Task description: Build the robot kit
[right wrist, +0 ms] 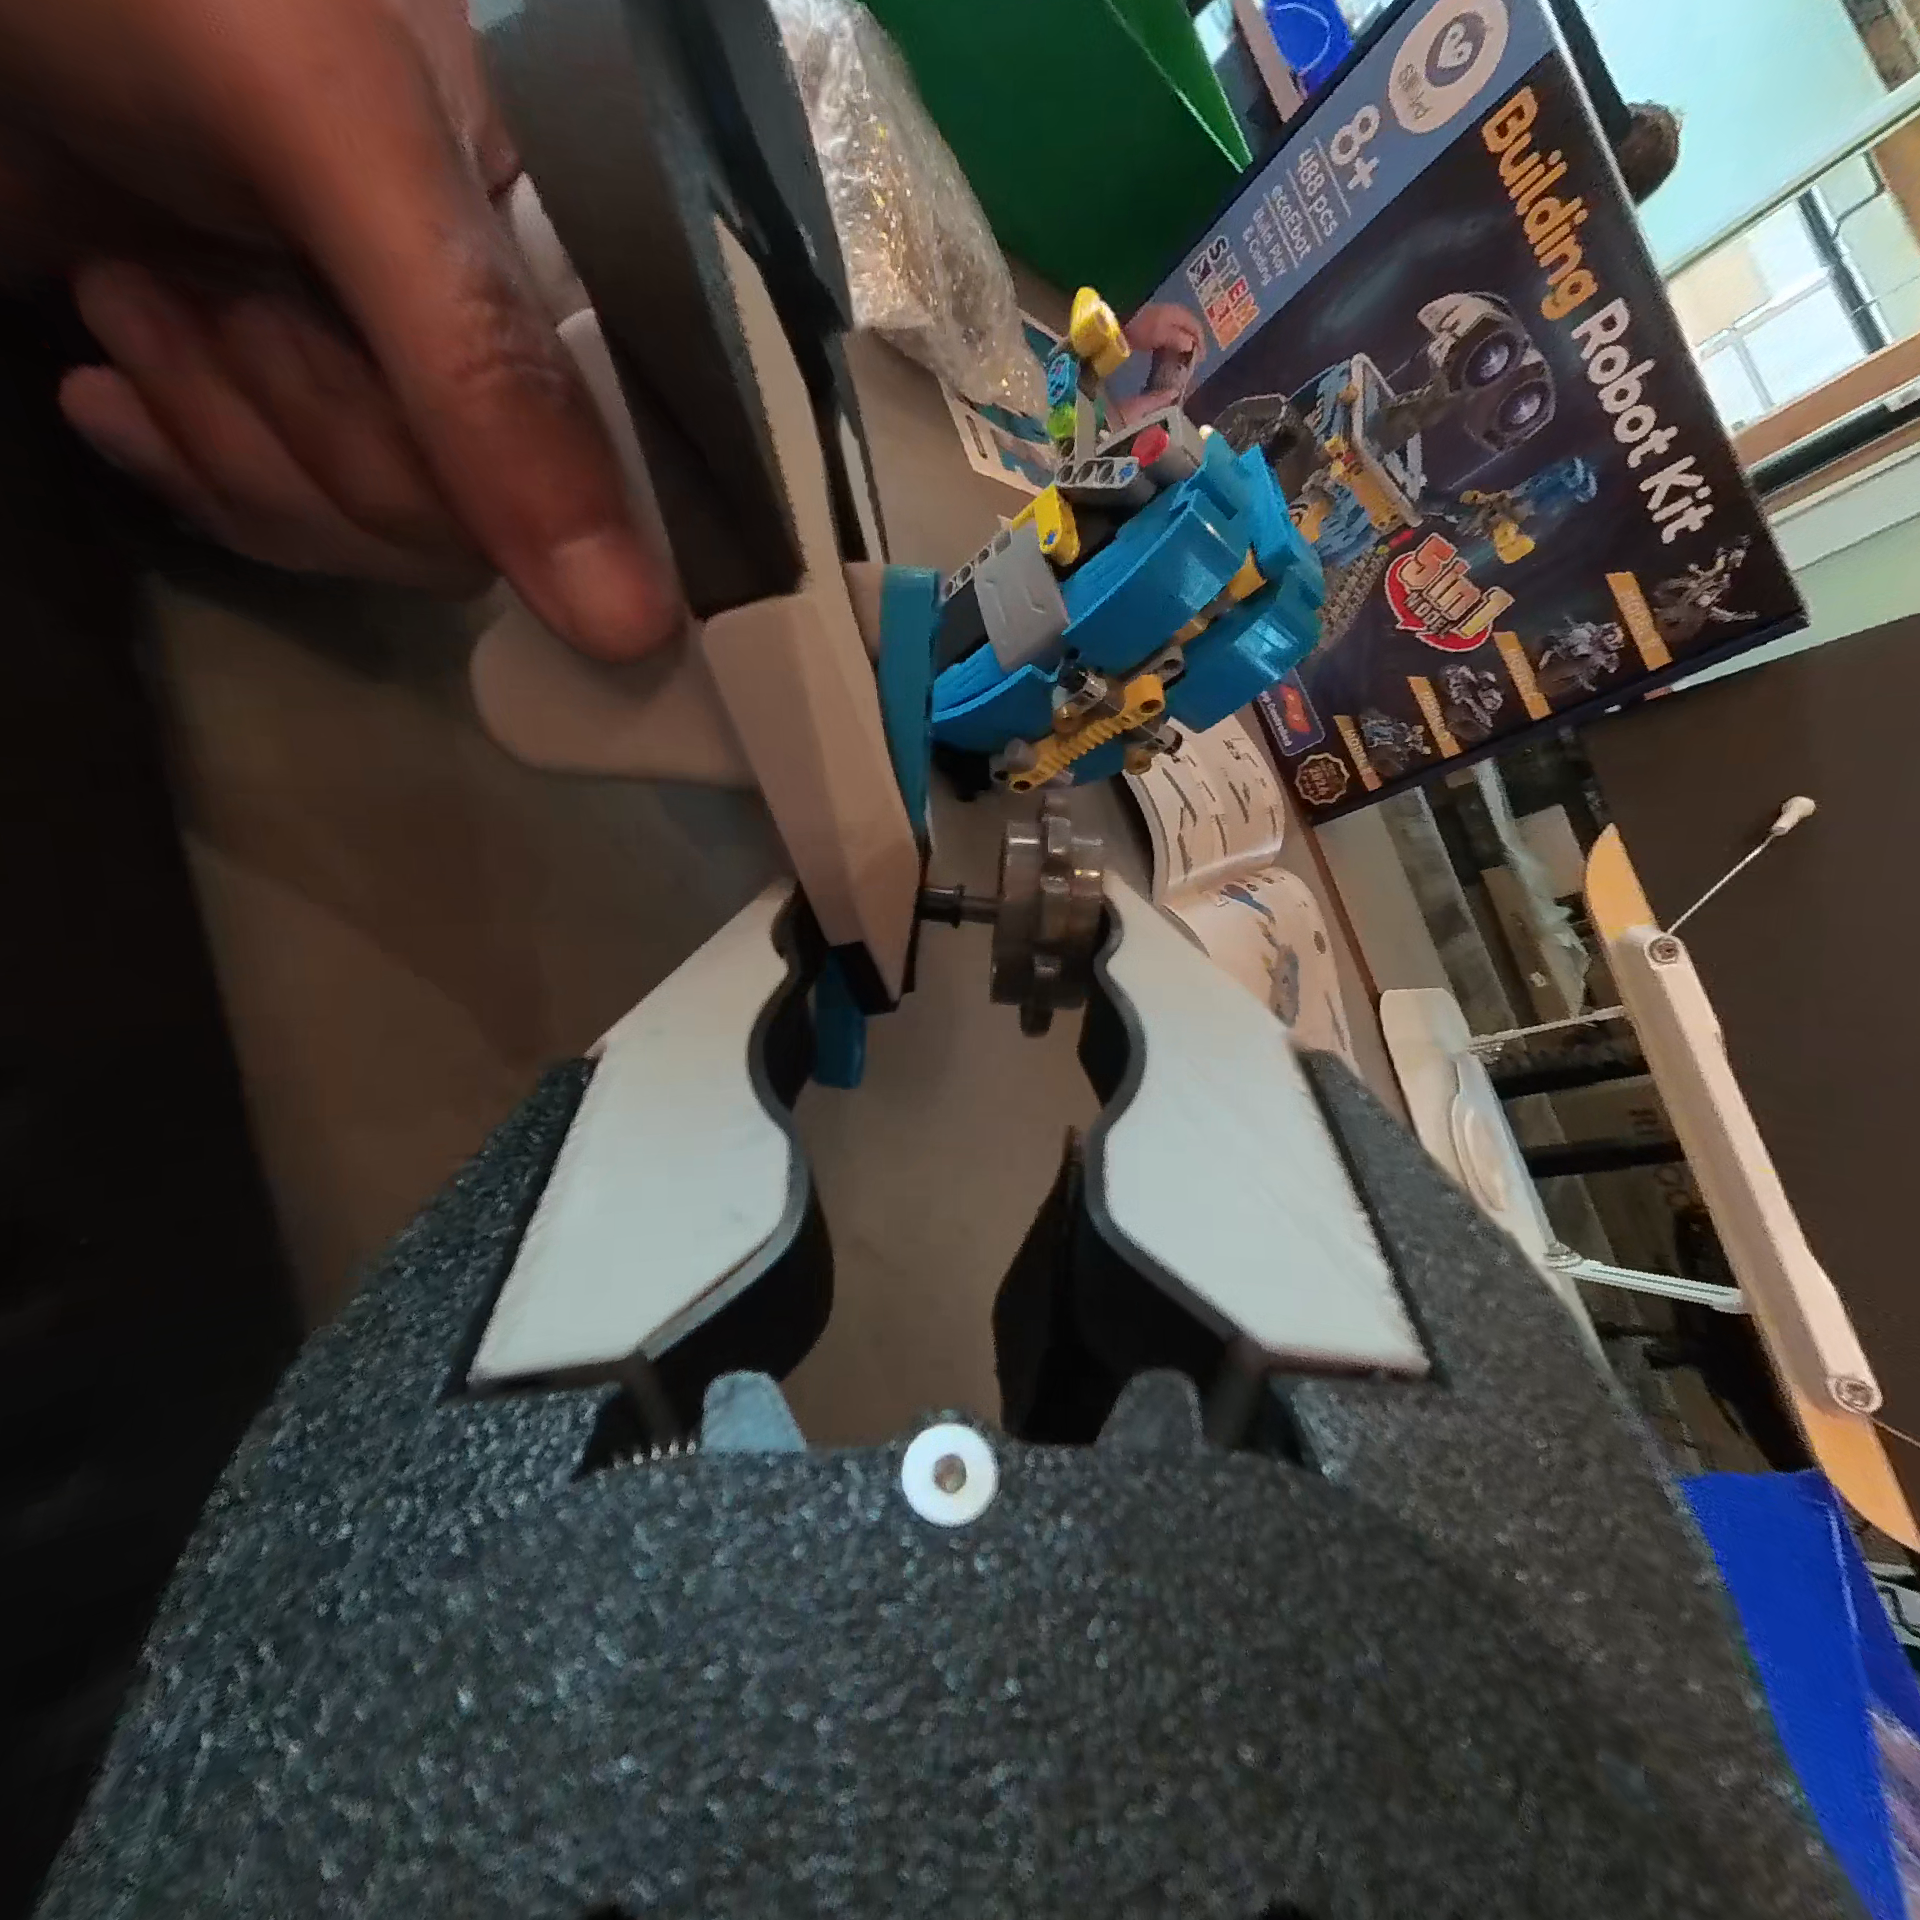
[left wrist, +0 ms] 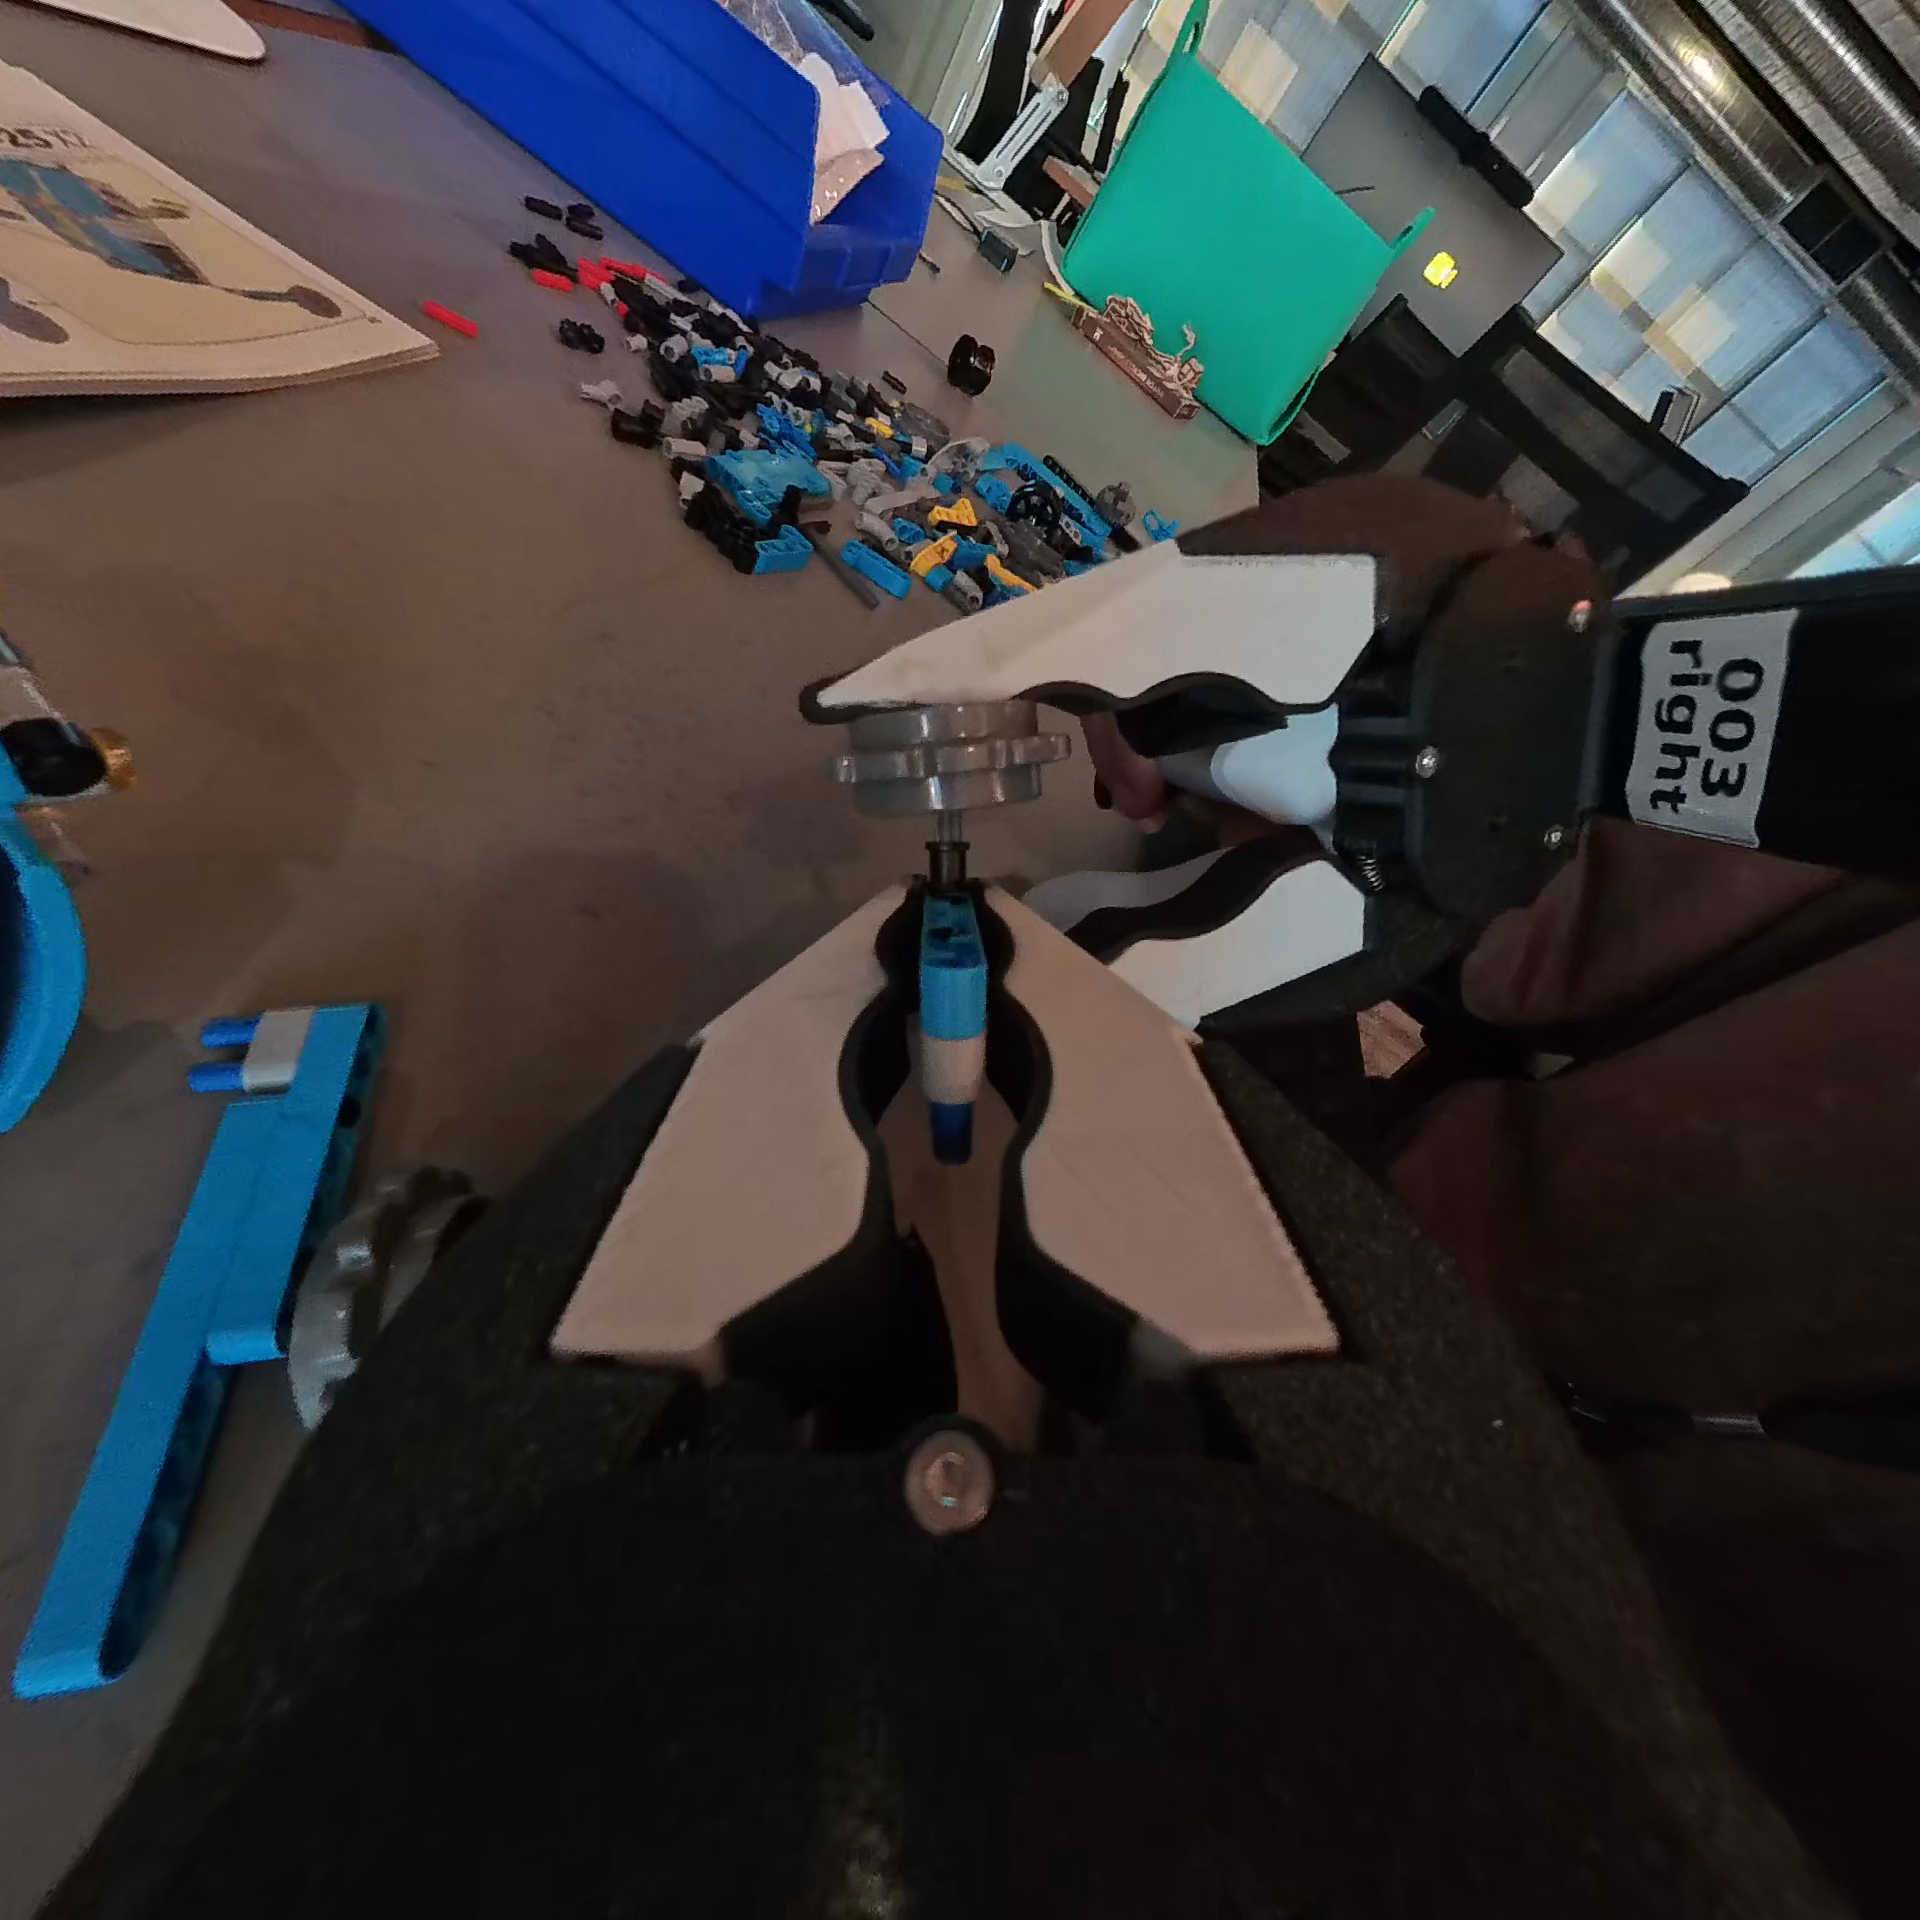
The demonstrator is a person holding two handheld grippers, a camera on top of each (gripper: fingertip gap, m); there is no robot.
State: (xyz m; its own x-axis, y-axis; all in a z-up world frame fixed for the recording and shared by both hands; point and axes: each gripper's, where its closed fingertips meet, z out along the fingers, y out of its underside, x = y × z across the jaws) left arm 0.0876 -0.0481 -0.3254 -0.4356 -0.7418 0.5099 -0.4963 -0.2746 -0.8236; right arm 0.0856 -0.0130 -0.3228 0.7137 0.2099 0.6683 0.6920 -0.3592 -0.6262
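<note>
Blue beam [left wrist: 948,997], half hidden, sits clamped in left gripper [left wrist: 943,904]; right gripper [right wrist: 997,935] jaws apart around grey gear [right wrist: 1044,914].

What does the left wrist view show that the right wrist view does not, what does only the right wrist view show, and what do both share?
Only the left wrist view shows the pile of loose building pieces, the blue bin and the long blue beam on the table.

Only the right wrist view shows the half-built blue model, the kit box and a hand on the left gripper.

Both show the left gripper shut on a blue piece, and the grey wheel on its black pin between the right gripper fingers.
</note>
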